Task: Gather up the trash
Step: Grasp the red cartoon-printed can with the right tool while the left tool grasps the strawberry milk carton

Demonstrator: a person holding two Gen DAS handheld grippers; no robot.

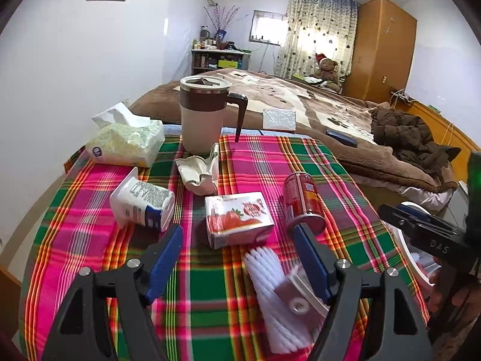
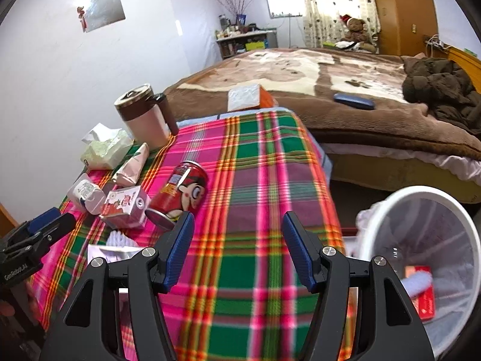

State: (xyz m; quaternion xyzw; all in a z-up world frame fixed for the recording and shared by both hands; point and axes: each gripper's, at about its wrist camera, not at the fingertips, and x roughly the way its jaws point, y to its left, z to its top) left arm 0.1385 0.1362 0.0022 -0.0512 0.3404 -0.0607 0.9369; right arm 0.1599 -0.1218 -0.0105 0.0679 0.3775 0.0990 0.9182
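On the plaid tablecloth (image 1: 240,165) lie a red can (image 1: 302,201) on its side, a strawberry carton (image 1: 239,219), a tipped white yogurt cup (image 1: 141,203), a crumpled white wrapper (image 1: 201,171) and a white ribbed packet (image 1: 276,288). My left gripper (image 1: 239,240) is open and empty, just short of the carton. My right gripper (image 2: 236,231) is open and empty over bare cloth, right of the can (image 2: 180,191) and carton (image 2: 124,204). The white bin (image 2: 427,258) stands off the table's right edge with red trash inside.
A lidded mug (image 1: 204,114) and a tissue pack (image 1: 126,143) stand at the table's far left. A bed with a brown blanket (image 1: 330,111) lies beyond the table. The right gripper's body (image 1: 427,237) shows at the right of the left wrist view.
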